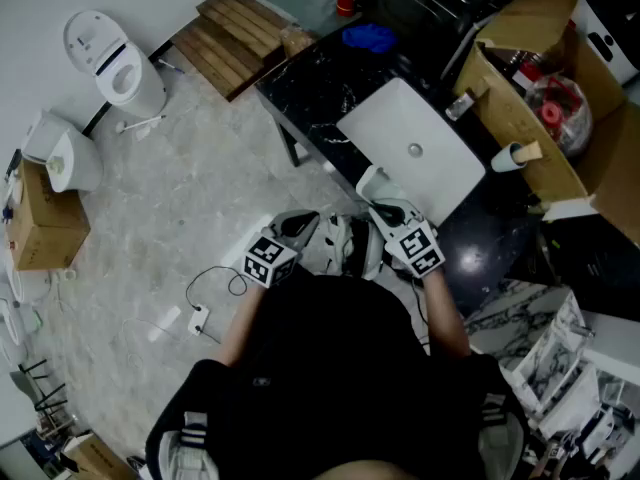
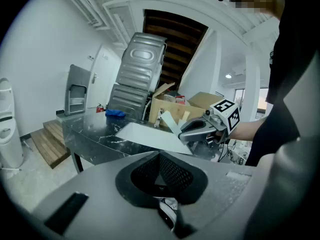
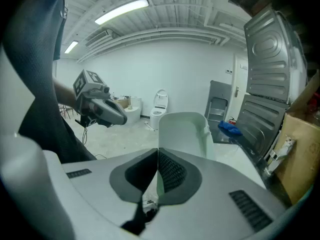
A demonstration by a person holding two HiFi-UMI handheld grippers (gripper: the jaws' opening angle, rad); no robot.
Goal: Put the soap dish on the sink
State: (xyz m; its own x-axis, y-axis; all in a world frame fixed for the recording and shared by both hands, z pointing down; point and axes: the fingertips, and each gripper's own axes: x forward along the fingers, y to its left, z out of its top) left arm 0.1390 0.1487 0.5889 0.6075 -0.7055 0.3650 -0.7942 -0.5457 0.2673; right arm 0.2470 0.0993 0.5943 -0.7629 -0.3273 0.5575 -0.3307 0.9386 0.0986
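You are holding the pale soap dish [image 1: 372, 181] clamped by its rim in your right tongs [image 1: 383, 205], hovering at the seven o'clock corner of the white sink [image 1: 425, 118] on the dark worktop [image 1: 310, 98], not yet set down, while your left tongs [image 1: 310, 218] are sitting closed and empty at its nine o'clock.

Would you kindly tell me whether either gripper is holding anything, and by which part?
The right gripper pinches the pale soap dish by its near end wall. The left gripper holds nothing, jaws together.
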